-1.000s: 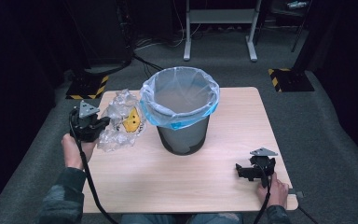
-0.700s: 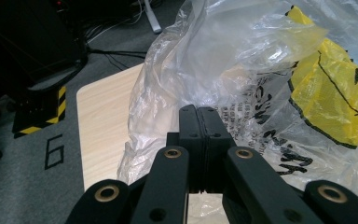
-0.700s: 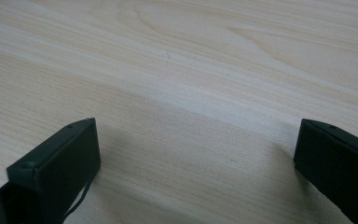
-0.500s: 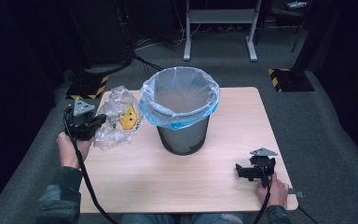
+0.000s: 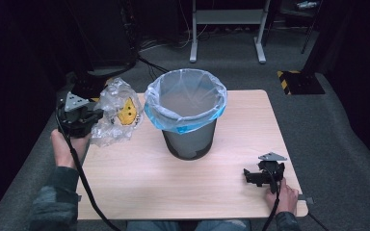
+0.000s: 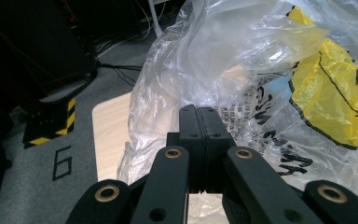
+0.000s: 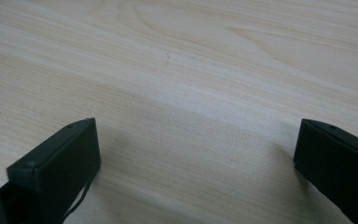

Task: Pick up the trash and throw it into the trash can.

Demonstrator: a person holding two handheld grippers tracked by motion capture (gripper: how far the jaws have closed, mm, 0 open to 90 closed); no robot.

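A crumpled clear plastic bag (image 5: 116, 111) with a yellow patch and black print hangs just above the table's left edge. My left gripper (image 5: 92, 120) is shut on it; in the left gripper view the two jaws stand pressed together at the bag's (image 6: 261, 88) film, with my left gripper (image 6: 199, 114) pinching it. A dark bin (image 5: 189, 115) lined with a pale blue bag stands open in the middle of the table, right of the bag. My right gripper (image 5: 251, 177) rests near the table's front right corner, open, with bare wood between its jaws (image 7: 196, 149).
The light wooden table (image 5: 139, 183) has bare room in front of the bin. Beyond its far edge lie grey carpet, cables, a metal stand (image 5: 226, 29) and yellow-black striped blocks (image 5: 296, 79).
My left gripper has risen and lifted the plastic bag off the table, drifting slightly left. The right gripper has stayed where it was.
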